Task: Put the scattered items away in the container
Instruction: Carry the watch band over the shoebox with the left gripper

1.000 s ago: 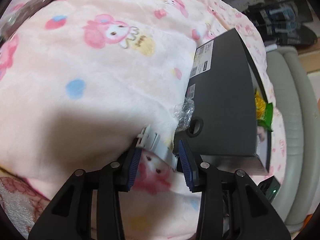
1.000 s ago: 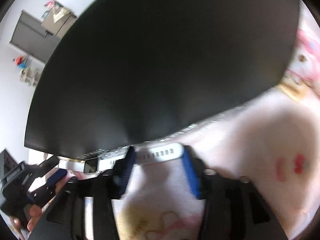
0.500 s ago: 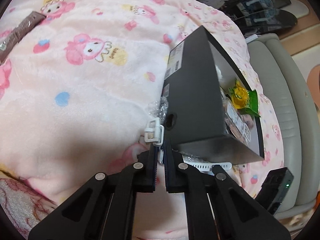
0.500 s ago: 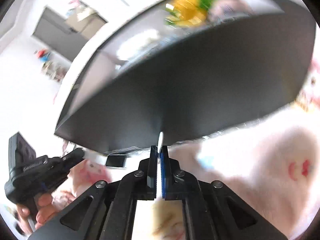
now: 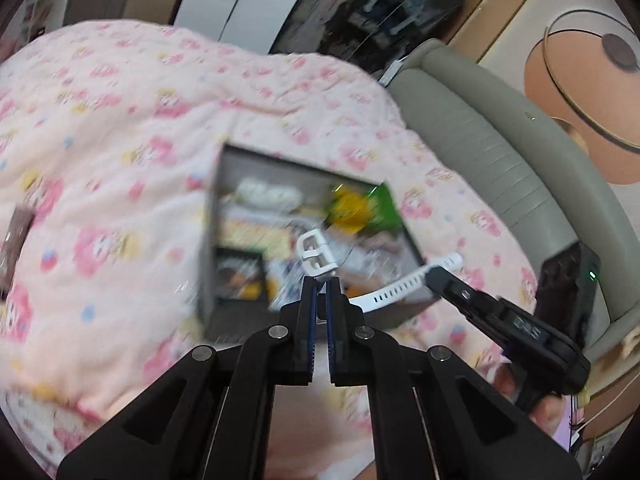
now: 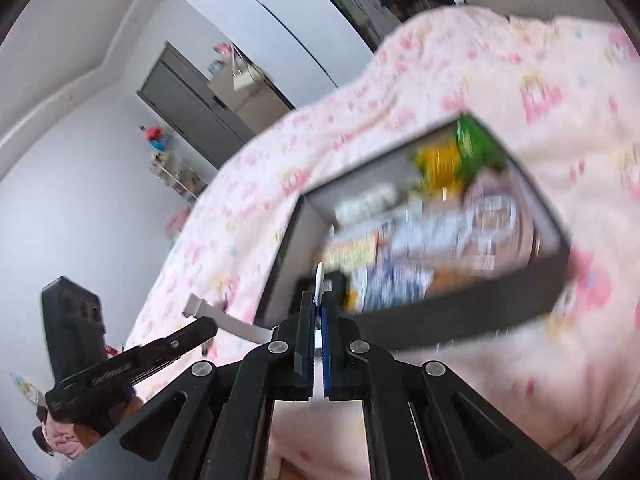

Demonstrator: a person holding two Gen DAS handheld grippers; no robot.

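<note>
A white watch strap (image 5: 394, 287) hangs stretched between my two grippers, above the near edge of the open black box (image 5: 207, 240). My left gripper (image 5: 319, 284) is shut on its buckle end (image 5: 314, 254). In the left wrist view my right gripper (image 5: 436, 276) is shut on the perforated end. The right wrist view shows my right gripper (image 6: 319, 308) shut on the thin white strap (image 6: 319, 280), with the left gripper (image 6: 200, 328) holding the other end at the left. The box (image 6: 460, 314) is blurred and holds several packets, one yellow and green.
The box lies on a pink cartoon-print blanket (image 5: 120, 140). A brown packet (image 5: 16, 240) lies on the blanket at the far left. A grey padded bed edge (image 5: 500, 152) and a black device with a green light (image 5: 568, 280) are at the right. A hand (image 5: 548, 412) holds the right gripper.
Both grippers went from open to shut on the white strap beside the box. They have lifted it, and the box's open top now shows below them.
</note>
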